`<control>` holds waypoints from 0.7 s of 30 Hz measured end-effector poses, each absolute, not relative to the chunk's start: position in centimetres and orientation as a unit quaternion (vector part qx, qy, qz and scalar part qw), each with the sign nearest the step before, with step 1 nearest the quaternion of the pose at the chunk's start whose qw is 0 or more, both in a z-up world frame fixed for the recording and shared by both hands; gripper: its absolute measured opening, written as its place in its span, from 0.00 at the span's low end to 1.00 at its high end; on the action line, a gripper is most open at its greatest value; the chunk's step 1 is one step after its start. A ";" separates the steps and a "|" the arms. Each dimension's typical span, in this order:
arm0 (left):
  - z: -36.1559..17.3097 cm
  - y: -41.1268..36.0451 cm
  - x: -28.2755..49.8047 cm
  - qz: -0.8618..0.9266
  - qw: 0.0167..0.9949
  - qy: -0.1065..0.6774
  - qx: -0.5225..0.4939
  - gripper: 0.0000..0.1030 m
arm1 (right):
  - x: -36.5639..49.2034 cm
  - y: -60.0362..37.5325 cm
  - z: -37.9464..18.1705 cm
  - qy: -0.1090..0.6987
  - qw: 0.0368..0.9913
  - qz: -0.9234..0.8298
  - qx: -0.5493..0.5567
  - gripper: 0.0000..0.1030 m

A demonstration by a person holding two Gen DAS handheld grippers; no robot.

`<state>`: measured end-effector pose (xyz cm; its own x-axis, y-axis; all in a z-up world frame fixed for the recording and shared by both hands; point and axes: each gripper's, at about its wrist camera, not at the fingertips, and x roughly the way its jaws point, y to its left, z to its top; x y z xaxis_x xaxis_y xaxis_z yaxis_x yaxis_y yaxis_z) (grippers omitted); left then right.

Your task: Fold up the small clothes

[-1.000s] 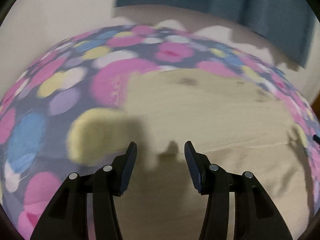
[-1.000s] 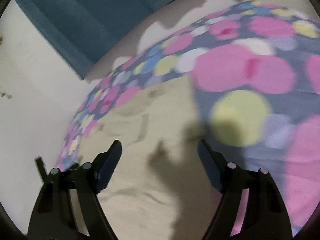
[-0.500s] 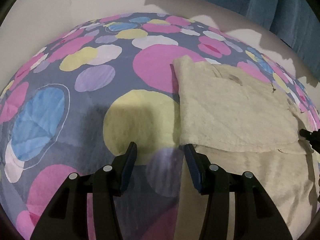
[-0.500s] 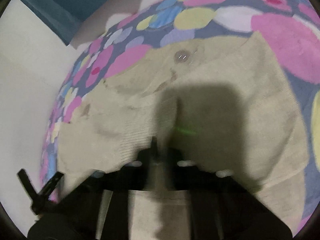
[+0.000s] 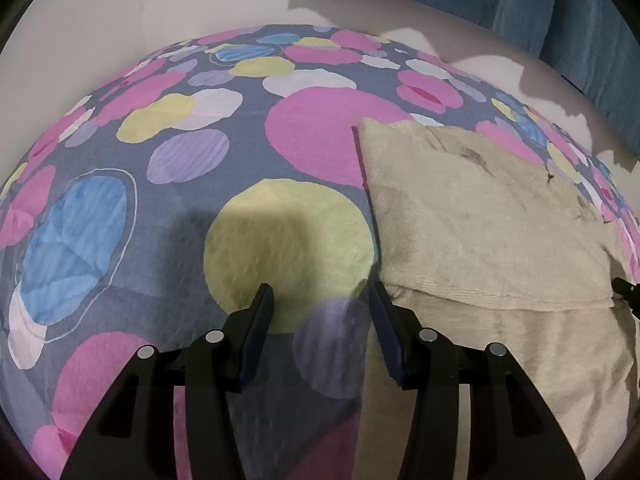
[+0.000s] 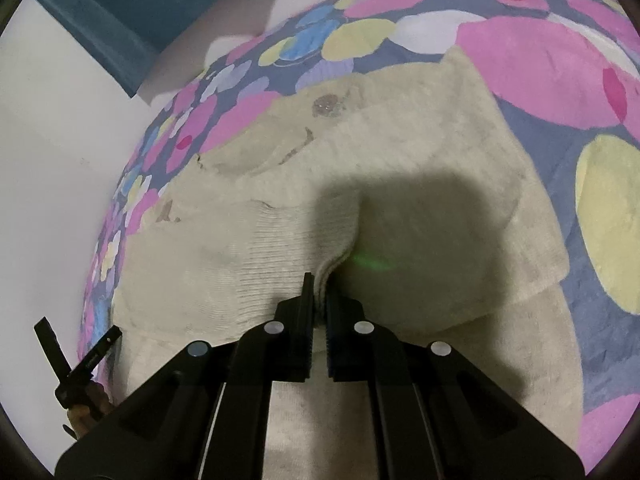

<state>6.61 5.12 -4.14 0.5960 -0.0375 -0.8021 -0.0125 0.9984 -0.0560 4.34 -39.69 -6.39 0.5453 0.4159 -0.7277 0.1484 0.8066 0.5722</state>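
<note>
In the right wrist view, the right gripper is seen clamped on a ribbed fold of the cream garment. Only the left wrist view shows the left gripper, fingers apart over the spotted bedcover, nothing between them.

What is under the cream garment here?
The cream garment lies on a spotted bedspread, which shows all round it. The part beneath the garment is covered. The right hand-held gripper pinches a fold of the garment.

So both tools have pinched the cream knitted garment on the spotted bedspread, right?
Not both. In the right wrist view the right tool is shut on the cream knitted garment; in the left wrist view the left tool stands open over the spotted bedspread, gripping nothing.
</note>
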 end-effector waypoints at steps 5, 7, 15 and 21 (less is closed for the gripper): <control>-3.5 5.6 5.7 -0.023 0.890 0.455 -0.037 0.49 | 1.6 -41.6 -4.3 0.443 0.831 0.102 0.320 0.16; -3.2 5.7 4.7 -0.039 0.886 0.461 -0.041 0.49 | 0.2 -42.4 -3.5 0.437 0.833 0.104 0.322 0.32; -2.3 7.1 -2.9 -0.123 0.857 0.492 -0.088 0.49 | -9.0 -47.1 -2.7 0.447 0.836 0.085 0.307 0.47; -2.8 8.2 -8.9 -0.162 0.826 0.522 -0.142 0.49 | -16.1 -48.9 -4.4 0.465 0.814 0.090 0.337 0.47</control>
<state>-8.95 8.17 -2.83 0.4036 -0.4154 -0.8152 0.1190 0.9073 -0.4034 -16.14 -48.89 -4.38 0.5515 0.4592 -0.6964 0.1666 0.7573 0.6314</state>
